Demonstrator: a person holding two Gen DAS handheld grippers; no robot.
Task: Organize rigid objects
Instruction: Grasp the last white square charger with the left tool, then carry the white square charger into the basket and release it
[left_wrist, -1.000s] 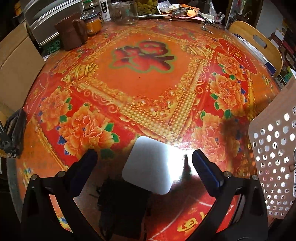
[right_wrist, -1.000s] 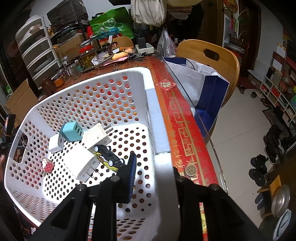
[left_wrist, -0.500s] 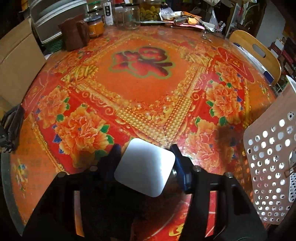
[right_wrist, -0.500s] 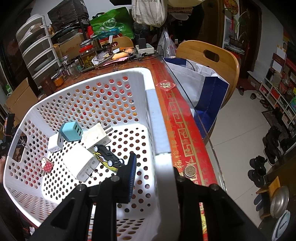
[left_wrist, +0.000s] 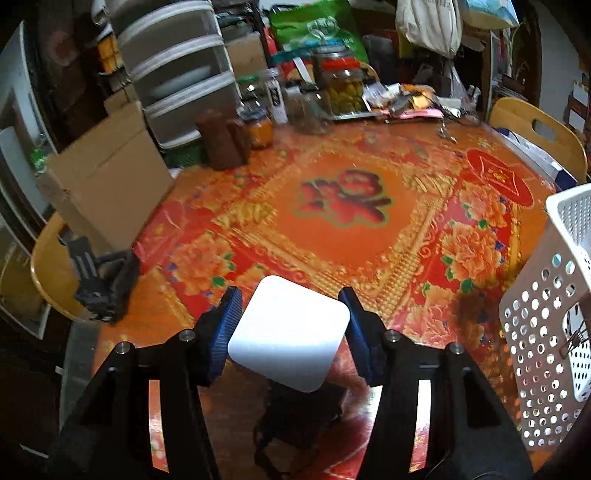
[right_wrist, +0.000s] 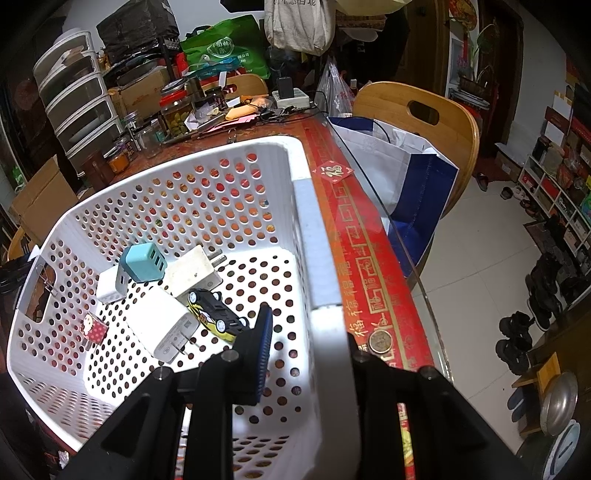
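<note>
Now my left gripper (left_wrist: 290, 325) has just closed on the white block (left_wrist: 288, 334), held above the table's (left_wrist: 332, 240) near edge.
Smooth and stiff, probably light; the flat sides suit my pads. Only the right view shows my right gripper (right_wrist: 306, 350) clamped narrow on the basket (right_wrist: 317, 280) rim, with chargers inside.

Glossy printed cover on the bench (left_wrist: 369, 236), catching glare. The charger (left_wrist: 288, 332) is smooth matt white plastic. The basket (right_wrist: 221, 192) is perforated white plastic; the chair (right_wrist: 443, 122) is varnished wood, the box (left_wrist: 107, 192) plain matt cardboard.
</note>
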